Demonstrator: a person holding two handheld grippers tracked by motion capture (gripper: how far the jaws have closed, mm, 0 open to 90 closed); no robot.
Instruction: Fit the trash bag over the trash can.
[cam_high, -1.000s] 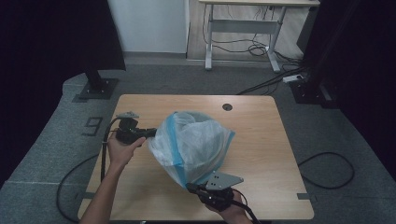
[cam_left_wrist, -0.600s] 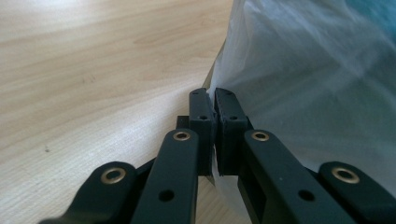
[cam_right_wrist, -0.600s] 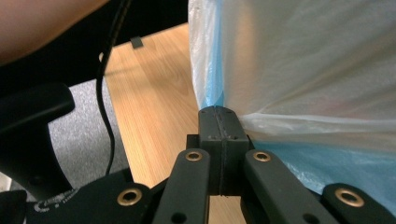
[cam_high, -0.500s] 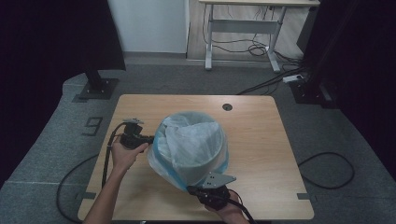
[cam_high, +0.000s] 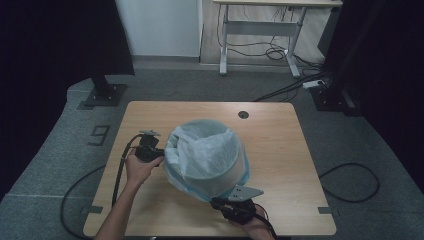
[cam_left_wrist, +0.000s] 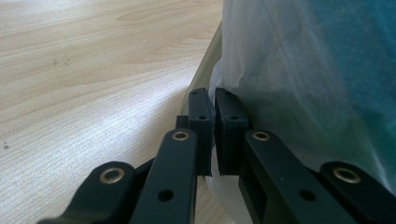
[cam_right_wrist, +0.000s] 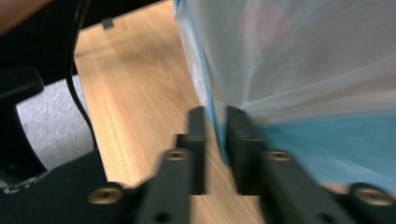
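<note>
High view: bagged bin centres table, cable aside.

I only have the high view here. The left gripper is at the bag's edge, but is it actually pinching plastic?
Observer: Yes. In the left gripper view the left gripper has its jaws closed on a fold of the bag.
Operator: And the right one?
Observer: The right gripper has its jaws on the bag's blue-edged hem, with only that thin edge between them.
Operator: Is the bag lifted off the table at the left side?
Observer: The bag hangs down beside the left jaws; whether it touches the table beneath them I cannot tell.
</note>
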